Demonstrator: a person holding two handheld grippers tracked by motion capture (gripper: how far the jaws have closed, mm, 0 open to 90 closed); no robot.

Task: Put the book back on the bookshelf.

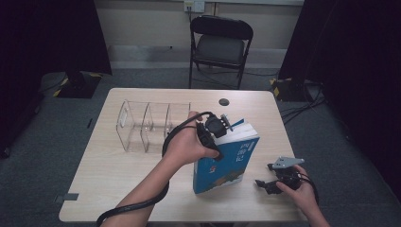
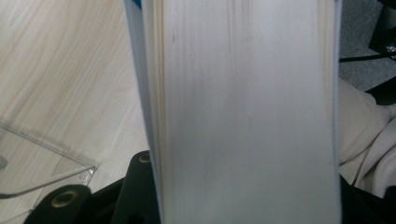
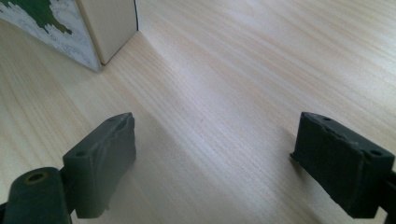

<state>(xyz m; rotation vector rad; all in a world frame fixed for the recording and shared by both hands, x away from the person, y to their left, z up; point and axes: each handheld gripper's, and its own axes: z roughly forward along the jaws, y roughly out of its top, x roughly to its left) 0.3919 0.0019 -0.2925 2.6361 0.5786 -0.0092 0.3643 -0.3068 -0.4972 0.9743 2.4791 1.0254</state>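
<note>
Your left claw (image 1: 218, 126) clamps the book (image 1: 226, 163) by its top edge, holding it upright on the bench (image 1: 99, 165) just beside the clear rack (image 1: 146, 125). Your right claw (image 1: 267, 182) is released, jaws wide over bare bench, near the book's corner.

I see a pale wooden table (image 1: 118, 189). On it a clear plastic divider rack (image 1: 146, 126) stands at the left, a blue book (image 1: 229, 163) stands upright just beside it, and a small dark disc (image 1: 223, 101) lies near the far edge.
</note>
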